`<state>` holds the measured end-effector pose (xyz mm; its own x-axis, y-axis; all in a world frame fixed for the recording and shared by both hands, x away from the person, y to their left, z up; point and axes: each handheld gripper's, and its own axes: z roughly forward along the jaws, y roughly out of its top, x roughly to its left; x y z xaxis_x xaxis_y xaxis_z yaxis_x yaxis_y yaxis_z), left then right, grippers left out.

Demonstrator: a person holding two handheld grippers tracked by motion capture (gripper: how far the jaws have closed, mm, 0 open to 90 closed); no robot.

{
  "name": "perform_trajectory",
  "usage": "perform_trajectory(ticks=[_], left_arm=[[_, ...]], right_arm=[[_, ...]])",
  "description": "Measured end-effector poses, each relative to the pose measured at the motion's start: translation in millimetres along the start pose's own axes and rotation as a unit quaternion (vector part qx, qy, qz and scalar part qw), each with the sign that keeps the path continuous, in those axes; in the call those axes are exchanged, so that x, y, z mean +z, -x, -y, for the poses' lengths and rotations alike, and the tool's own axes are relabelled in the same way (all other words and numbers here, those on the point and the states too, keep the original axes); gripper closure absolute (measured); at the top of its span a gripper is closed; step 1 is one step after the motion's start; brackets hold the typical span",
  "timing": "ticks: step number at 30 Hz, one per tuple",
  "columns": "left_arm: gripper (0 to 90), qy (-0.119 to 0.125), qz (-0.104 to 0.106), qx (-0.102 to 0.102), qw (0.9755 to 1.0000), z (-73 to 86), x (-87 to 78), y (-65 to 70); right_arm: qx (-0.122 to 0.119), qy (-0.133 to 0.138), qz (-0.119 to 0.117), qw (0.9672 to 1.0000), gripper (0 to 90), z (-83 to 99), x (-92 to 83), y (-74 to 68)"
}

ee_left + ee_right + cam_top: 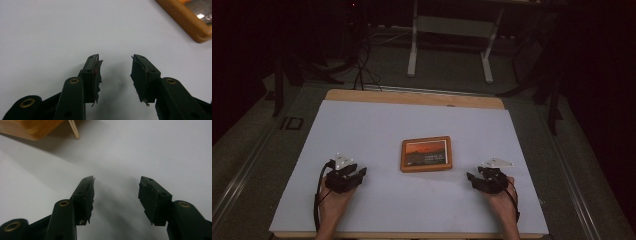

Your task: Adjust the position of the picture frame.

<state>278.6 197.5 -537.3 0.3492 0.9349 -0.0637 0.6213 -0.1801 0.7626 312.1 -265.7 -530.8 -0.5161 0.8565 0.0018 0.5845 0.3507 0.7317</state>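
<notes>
Resting low on the white table sheet (377, 125), left gripper (354, 176) & right gripper (476, 179) flank the wooden-framed sunset picture (426, 154) lying flat between them. Both jaws apart, empty. Nothing started yet, I'd say.

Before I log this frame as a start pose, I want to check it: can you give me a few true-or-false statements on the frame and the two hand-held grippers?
1. The wooden picture frame lies flat on the white table surface, between the two hand-held grippers. True.
2. The left hand-held gripper is shut on the frame. False: its jaws stand apart with nothing between them, and the frame is off to the side.
3. The right hand-held gripper is open. True.
4. The frame stands upright on its stand. False: it lies face up, in the high view.
5. A person's hand holds the left hand-held gripper. True.
</notes>
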Motion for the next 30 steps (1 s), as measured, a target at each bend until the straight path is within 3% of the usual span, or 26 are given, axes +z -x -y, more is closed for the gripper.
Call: perform_trajectory(ticks=[11, 17, 22, 23, 24, 27, 30], left_arm=[[56.7, -0.01, 0.013, 0.018, 0.9997, 0.4, 0.8, 5.4], [59.3, 0.008, 0.025, 0.03, 0.9992, -1.0, -3.5, 12.1], [58.9, 0.003, 0.024, 0.032, 0.9992, 0.9, -4.3, 13.4], [58.9, 0.001, 0.023, 0.03, 0.9993, 1.6, -5.1, 12.6], [58.9, 0.002, 0.025, 0.028, 0.9993, 1.6, -5.3, 11.7], [59.0, 0.002, 0.03, 0.024, 0.9993, 1.1, -5.3, 10.0], [59.0, 0.002, 0.031, 0.025, 0.9992, 0.8, -4.8, 11.4]], right_arm=[[-0.005, 0.025, -0.034, 0.9991, 50.2, -16.2, -4.4, -8.7], [-0.034, 0.032, -0.049, 0.9977, 54.3, -41.5, -12.1, -15.6], [-0.049, 0.042, -0.066, 0.9957, 61.0, -60.2, -14.4, -23.5], [-0.056, 0.041, -0.069, 0.9952, 63.8, -64.0, -13.6, -26.4], [-0.072, 0.04, -0.077, 0.9937, 72.4, -70.5, -11.1, -32.1], [-0.09, 0.041, -0.096, 0.9904, 88.4, -77.7, -6.3, -40.6], [-0.103, 0.03, -0.105, 0.9886, 89.9, -83.4, 1.0, -48.7]])
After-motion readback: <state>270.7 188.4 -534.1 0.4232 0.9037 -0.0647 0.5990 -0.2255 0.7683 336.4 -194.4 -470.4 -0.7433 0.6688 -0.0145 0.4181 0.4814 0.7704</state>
